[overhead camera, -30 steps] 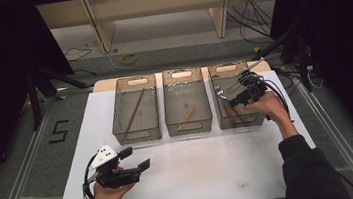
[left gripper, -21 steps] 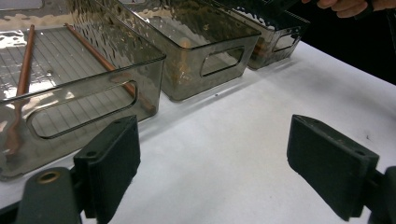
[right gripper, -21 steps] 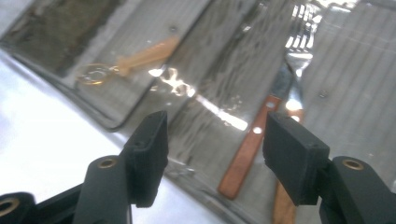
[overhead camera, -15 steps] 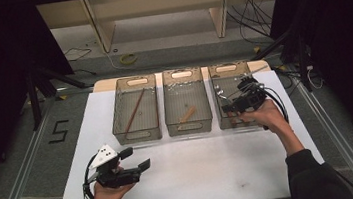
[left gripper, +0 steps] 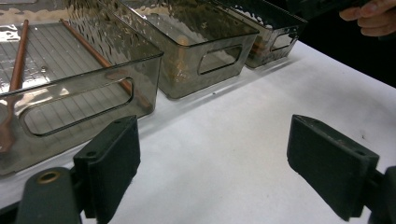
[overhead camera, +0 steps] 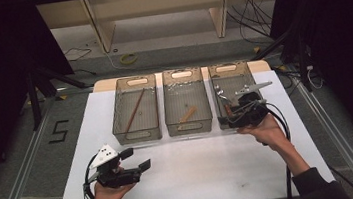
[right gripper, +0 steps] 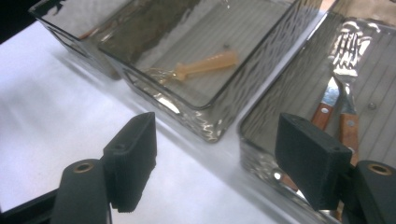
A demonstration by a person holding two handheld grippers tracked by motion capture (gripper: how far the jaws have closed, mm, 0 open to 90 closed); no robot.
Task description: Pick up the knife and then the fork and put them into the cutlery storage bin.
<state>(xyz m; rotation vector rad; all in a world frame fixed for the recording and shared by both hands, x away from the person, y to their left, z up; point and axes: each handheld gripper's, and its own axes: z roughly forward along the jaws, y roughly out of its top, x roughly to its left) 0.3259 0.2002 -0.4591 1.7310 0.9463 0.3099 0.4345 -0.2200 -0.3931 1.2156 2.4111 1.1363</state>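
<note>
Three smoky clear bins stand in a row on the white table (overhead camera: 198,177). The left bin (overhead camera: 137,135) holds a long wooden stick (overhead camera: 134,112). A short wooden piece (overhead camera: 187,114) lies in the middle bin (overhead camera: 190,127). In the right bin (overhead camera: 226,67) lie metal utensils with wooden handles (right gripper: 348,51). My right gripper (right gripper: 215,158) hovers over the near edge of the middle and right bins. Its jaws have just been opening, with nothing between them. My left gripper (overhead camera: 136,159) rests low over the table's near left, open and empty.
Beyond the table's far edge are a floor with cables and wooden shelf legs (overhead camera: 98,28). A metal rail (overhead camera: 17,173) runs along the left side. Bare white table lies between the bins and the near edge.
The right gripper has drawn back from over the right bin toward its near edge, and its jaws have spread wider. The left gripper has stayed put.
</note>
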